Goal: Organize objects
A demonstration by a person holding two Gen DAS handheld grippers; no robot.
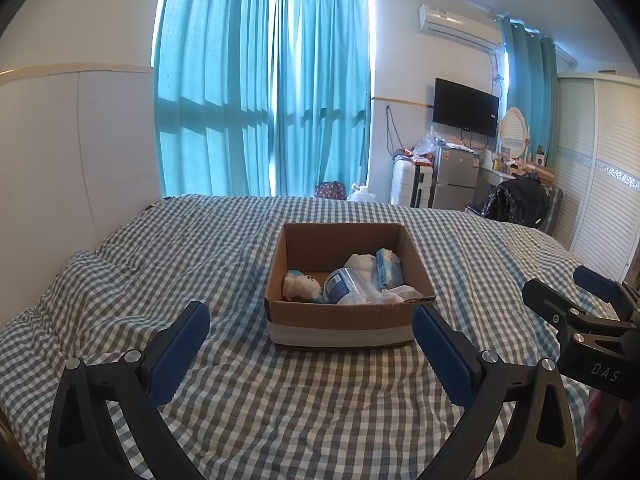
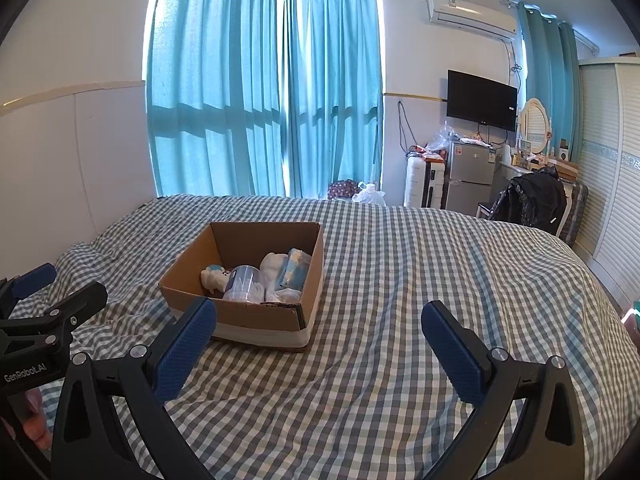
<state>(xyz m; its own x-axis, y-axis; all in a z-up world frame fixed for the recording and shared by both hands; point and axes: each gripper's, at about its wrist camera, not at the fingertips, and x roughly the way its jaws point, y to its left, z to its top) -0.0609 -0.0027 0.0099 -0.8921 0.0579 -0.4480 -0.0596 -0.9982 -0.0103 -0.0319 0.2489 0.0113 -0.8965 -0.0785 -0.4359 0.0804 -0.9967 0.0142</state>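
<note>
Bedroom scene, two handheld grippers over a gingham-covered bed (image 1: 360, 408). At left, the left gripper (image 1: 311, 326) hovers with its jaws spread wide and nothing between them; its blue pads (image 1: 178, 354) frame the near wall of the box. At centre, one open cardboard box (image 1: 344, 322) sits on the bedspread. Inside it, left to right: one small white plush toy (image 1: 302, 285), one clear plastic bottle with a blue label (image 1: 343, 287) lying on its side, one crumpled white wrapper or bag (image 1: 362, 262), and one light-blue pack, apparently tissues (image 1: 387, 269); that makes four items, though more may lie hidden beneath. At right, the right gripper (image 2: 319, 322) likewise hovers fully open and empty, above bare bedspread just right of the box.

No loose object shows on the bed in either view, so the sorting appears complete or nearly so. The next move probably calls for checking outside the frame for remaining items, or for drawing both grippers back.
</note>
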